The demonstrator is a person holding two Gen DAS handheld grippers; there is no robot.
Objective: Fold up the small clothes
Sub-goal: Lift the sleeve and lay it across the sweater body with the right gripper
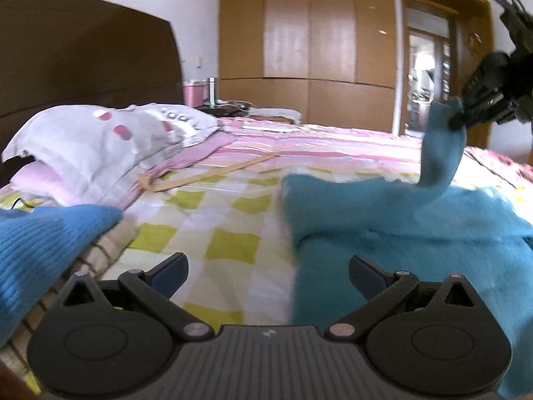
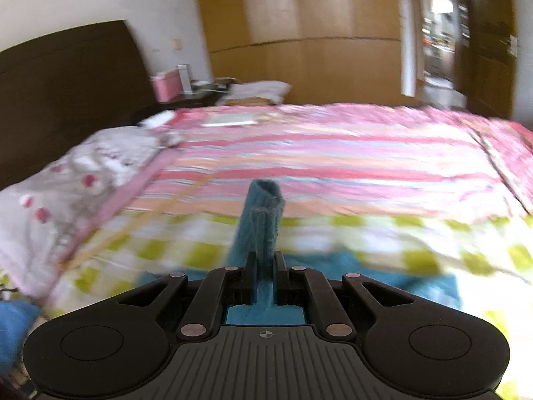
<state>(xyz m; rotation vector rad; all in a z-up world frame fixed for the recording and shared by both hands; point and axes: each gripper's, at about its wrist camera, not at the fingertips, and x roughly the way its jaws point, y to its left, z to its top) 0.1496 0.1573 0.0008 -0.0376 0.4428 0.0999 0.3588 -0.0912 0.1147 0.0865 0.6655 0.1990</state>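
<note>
2 grippers [image 1: 268, 275] [image 2: 265, 268] — 1 teal garment [image 1: 383, 233], 1 blue garment [image 1: 40, 243]

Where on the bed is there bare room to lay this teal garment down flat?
Free: the checked sheet between the pillow and the teal garment, and the striped quilt beyond. Crowded: near-left, by the blue knit.

My left gripper [image 1: 268, 276] is matte black with dark blue pads on its fingers [image 1: 170, 271], silver pivot screws, round side discs, a ribbed grey base and a small crosshair mark.
</note>
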